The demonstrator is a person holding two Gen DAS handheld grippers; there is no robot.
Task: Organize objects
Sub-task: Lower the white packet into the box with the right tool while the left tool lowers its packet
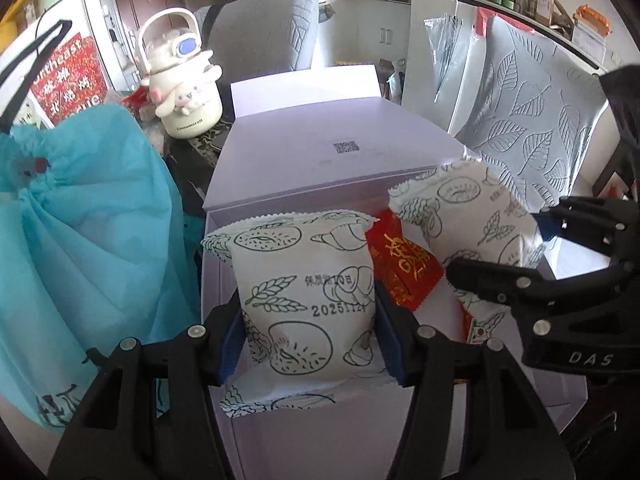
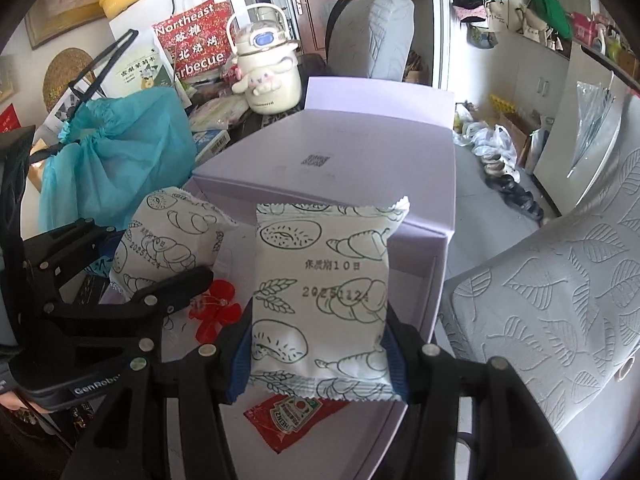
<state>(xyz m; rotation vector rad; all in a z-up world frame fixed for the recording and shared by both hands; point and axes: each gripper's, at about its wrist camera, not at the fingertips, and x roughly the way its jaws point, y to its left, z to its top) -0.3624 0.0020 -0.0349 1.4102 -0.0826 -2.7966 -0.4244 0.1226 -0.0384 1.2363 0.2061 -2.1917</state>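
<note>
Both wrist views close above lilac box [image 1: 320, 152] [image 2: 360, 152], facing kettle [image 1: 182, 80] [image 2: 266, 68]; left view sits left, right view right; shared: box, kettle.

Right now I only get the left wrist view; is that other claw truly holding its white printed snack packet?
Observer: Yes. In the right wrist view the right claw presses blue pads on both sides of its white snack packet with bread drawings.
Operator: What's the red sliver below it?
Observer: A red Heinz ketchup sachet, lying flat in the lilac cardboard box.
Operator: Anything on the floor beyond?
Observer: White plastic bags and a row of dark shoes.
</note>
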